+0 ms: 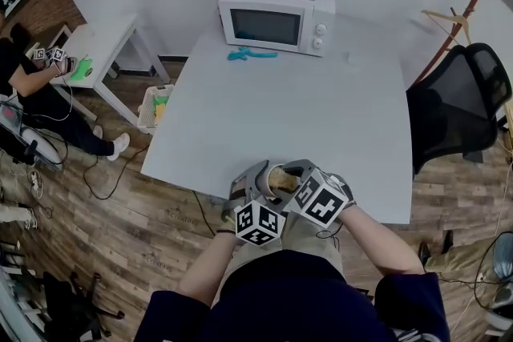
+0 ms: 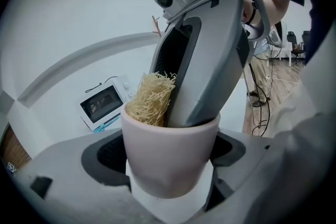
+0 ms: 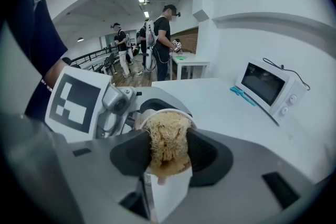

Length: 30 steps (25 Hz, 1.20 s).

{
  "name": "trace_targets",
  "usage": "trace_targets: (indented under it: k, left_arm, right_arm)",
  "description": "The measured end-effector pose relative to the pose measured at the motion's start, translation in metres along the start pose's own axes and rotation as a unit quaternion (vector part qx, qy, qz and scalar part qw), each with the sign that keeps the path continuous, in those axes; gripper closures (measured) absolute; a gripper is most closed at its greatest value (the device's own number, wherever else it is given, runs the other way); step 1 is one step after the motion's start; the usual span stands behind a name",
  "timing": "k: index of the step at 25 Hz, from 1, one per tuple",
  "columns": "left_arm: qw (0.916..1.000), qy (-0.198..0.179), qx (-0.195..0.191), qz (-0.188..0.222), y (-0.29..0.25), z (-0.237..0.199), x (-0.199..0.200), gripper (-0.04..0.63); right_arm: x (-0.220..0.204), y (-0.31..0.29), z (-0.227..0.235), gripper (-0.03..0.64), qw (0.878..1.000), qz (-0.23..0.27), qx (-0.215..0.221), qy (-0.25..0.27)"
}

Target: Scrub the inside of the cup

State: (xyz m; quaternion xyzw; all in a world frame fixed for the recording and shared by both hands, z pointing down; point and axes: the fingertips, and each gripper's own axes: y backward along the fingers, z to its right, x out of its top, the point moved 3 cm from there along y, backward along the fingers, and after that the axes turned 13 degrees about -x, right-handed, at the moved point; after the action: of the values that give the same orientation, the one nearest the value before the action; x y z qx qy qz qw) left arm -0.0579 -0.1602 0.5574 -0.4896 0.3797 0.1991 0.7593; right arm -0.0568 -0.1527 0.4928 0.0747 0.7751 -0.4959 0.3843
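- The left gripper clamps its jaws on the lower walls of a pale pink cup and holds it upright.
- In the head view the cup sits at the near edge of the grey table, right in front of the person's body.
- The right gripper pinches a straw-coloured fibre scrubber between its jaws.
- The right gripper leans in from above, with its jaw tips and the scrubber down inside the cup. A tuft of fibre stands above the rim on the left side.
- The two grippers sit close together, their marker cubes nearly touching.
- A white microwave stands at the far edge of the table, with a small blue object lying just in front of it.
- A black chair stands to the table's right.
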Motion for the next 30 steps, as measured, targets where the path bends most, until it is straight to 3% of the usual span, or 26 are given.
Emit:
trace_targets:
  k: [4, 7, 10, 14, 17, 19, 24, 26, 30]
  left_arm:
    - [1.0000, -0.005, 0.003, -0.003, -0.004, 0.001, 0.000, 0.166]
    - [1.0000, -0.007, 0.005, -0.003, -0.006, 0.002, 0.001, 0.166]
    - [0.9999, -0.013, 0.006, -0.006, -0.007, 0.003, 0.002, 0.166]
    - [0.9994, -0.029, 0.008, -0.016, -0.010, 0.005, 0.003, 0.166]
    - [0.9992, -0.035, 0.010, -0.017, -0.011, 0.005, 0.004, 0.166]
    - [0.9991, -0.036, 0.012, -0.018, -0.011, 0.004, 0.005, 0.166]
    - [0.9991, -0.037, 0.015, -0.014, -0.011, -0.001, 0.007, 0.166]
    - [0.9992, -0.036, 0.014, -0.012, -0.010, -0.002, 0.008, 0.166]
    - [0.9996, -0.030, -0.002, -0.001, -0.009, -0.002, 0.010, 0.166]
  right_arm:
    - [-0.008, -0.002, 0.004, 0.440, 0.992, -0.017, 0.000, -0.121]
    - [-0.019, -0.005, 0.013, 0.440, 0.971, -0.046, 0.003, -0.234]
    - [-0.028, -0.006, 0.019, 0.440, 0.930, -0.074, 0.023, -0.361]
    - [-0.037, -0.007, 0.025, 0.440, 0.855, -0.098, 0.054, -0.506]
    - [-0.040, -0.007, 0.027, 0.440, 0.825, -0.105, 0.060, -0.551]
    - [-0.040, -0.007, 0.028, 0.440, 0.824, -0.103, 0.058, -0.554]
    - [-0.035, -0.006, 0.031, 0.440, 0.847, -0.088, 0.048, -0.522]
    - [-0.032, -0.005, 0.032, 0.440, 0.863, -0.074, 0.054, -0.497]
    - [-0.028, -0.002, 0.030, 0.440, 0.908, -0.045, 0.073, -0.410]
